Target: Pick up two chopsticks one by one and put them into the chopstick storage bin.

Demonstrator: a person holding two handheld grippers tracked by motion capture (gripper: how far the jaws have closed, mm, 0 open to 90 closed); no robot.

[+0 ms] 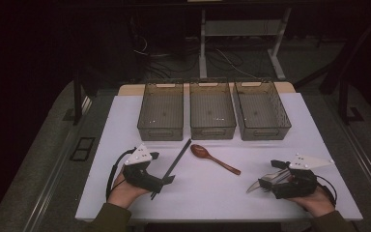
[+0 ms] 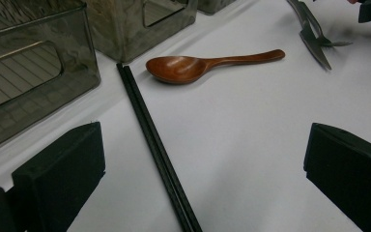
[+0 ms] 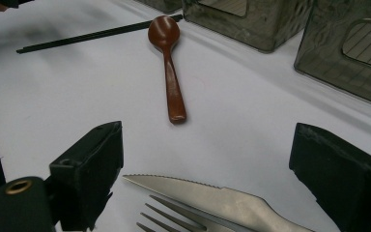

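Black, thin, stiff and light, the chopsticks (image 2: 157,147) lie together on the white tabletop (image 1: 212,188), between the wide left tongs (image 1: 166,180), empty; likely slippery, best pinched mid-length across both. At four o'clock, steel knife (image 3: 222,198) and fork (image 3: 174,217) between the wide right tongs (image 1: 263,184), unpressed. No readable writing anywhere.

Left hand-held gripper (image 1: 166,180) over black chopsticks (image 1: 176,159); right hand-held gripper (image 1: 270,180) over knife (image 1: 264,181); wooden spoon (image 1: 212,157) between.
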